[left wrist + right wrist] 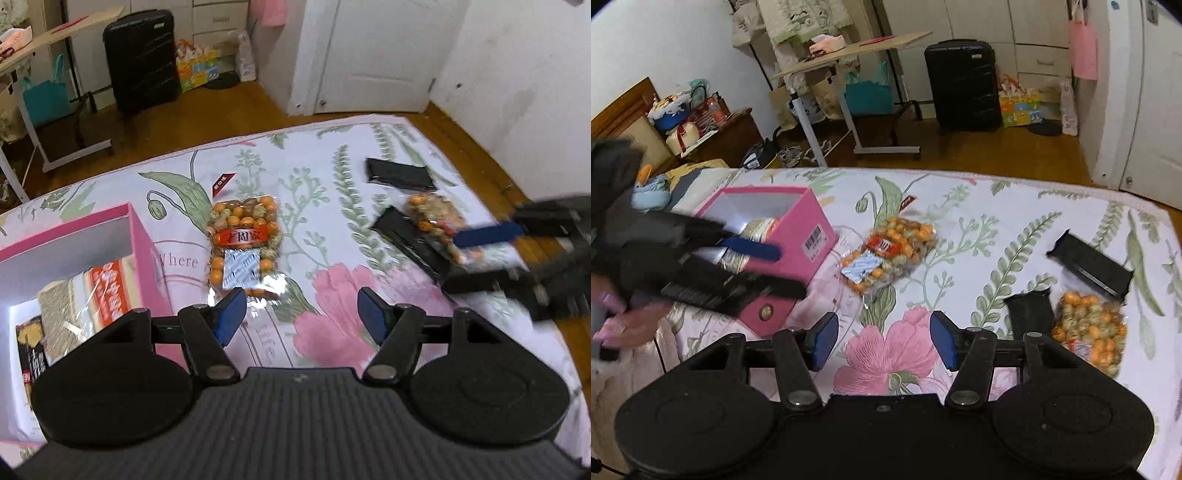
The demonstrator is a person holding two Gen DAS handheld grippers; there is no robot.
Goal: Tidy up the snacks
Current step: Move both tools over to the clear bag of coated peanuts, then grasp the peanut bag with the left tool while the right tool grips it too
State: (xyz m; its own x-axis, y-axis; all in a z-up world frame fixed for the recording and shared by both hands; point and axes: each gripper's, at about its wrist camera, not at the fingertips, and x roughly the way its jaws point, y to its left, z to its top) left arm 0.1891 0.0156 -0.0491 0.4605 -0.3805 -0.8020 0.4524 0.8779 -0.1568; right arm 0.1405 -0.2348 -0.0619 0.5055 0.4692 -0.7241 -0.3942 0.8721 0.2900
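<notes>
A clear bag of orange and green snack balls lies on the flowered bedspread, just ahead of my left gripper, which is open with nothing between its pads. To the left stands an open pink box with snack packs inside. My right gripper is open over a pink flower print, holding nothing. A second ball bag lies right of it, beside two black packets. In the left wrist view, a blurred blue finger of the right gripper shows by that bag.
The bedspread ends at a wooden floor on the far side and on the right. Beyond stand a black suitcase, a rolling desk and a white door. A hand holds the blurred left gripper near the box.
</notes>
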